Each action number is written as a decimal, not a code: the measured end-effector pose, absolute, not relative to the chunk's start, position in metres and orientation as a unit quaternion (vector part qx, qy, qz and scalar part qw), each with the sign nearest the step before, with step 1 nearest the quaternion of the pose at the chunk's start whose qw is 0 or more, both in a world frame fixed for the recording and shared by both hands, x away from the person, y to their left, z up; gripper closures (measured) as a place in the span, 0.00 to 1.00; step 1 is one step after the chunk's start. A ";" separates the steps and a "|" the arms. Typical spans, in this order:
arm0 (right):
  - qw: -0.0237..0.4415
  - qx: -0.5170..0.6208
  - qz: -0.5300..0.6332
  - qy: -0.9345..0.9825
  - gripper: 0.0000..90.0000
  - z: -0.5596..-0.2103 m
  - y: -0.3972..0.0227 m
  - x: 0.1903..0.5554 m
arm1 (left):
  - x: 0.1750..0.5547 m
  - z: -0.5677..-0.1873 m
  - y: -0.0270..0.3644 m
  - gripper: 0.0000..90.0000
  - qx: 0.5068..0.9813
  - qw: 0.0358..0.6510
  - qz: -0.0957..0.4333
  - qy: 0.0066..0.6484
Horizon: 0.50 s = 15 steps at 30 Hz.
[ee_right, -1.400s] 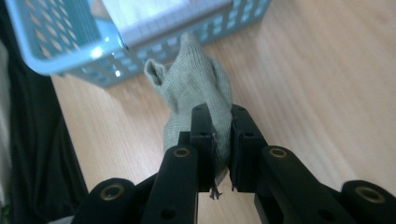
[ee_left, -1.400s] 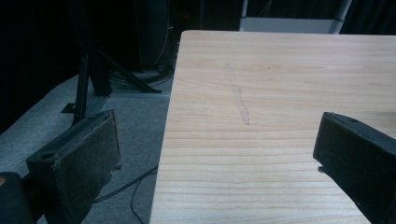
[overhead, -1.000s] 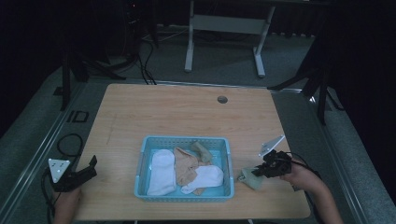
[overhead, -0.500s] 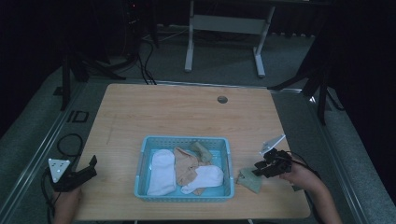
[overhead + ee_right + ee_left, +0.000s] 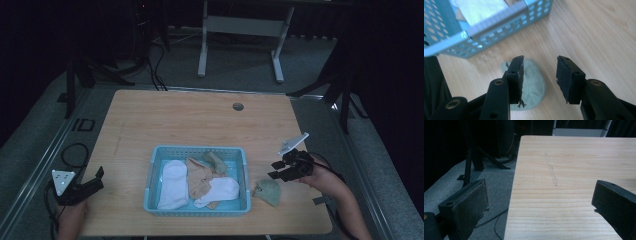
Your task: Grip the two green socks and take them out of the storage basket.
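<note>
Right gripper view: the right tongs (image 5: 539, 77) have just been opening and hold nothing. The green sock (image 5: 534, 83) lies flat on the bench (image 5: 599, 37) below them, beside the blue basket (image 5: 486, 30). The left tongs (image 5: 541, 207) are wide open, empty. The sock's fuzz could snag a pad and get dragged.

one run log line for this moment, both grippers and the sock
right gripper: jaws just opened, empty, above green sock | green sock: on table right of blue basket | left gripper: open, empty, at table's left edge
</note>
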State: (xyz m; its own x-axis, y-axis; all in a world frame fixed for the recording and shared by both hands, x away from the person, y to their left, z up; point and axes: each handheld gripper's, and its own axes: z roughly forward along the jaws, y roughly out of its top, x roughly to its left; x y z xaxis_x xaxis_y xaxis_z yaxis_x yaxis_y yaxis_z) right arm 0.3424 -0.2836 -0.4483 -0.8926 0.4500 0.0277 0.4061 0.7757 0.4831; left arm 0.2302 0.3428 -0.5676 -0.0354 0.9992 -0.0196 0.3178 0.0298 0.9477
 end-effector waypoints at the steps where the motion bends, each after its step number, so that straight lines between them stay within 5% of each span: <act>1: 0.047 0.223 0.247 0.942 0.63 -0.444 -0.278 0.342 | 0.230 -0.568 0.343 0.00 0.560 0.411 0.415 0.588; 15: 0.051 0.193 0.262 0.944 0.63 -0.428 -0.237 0.349 | 0.230 -0.568 0.343 0.00 0.560 0.411 0.415 0.588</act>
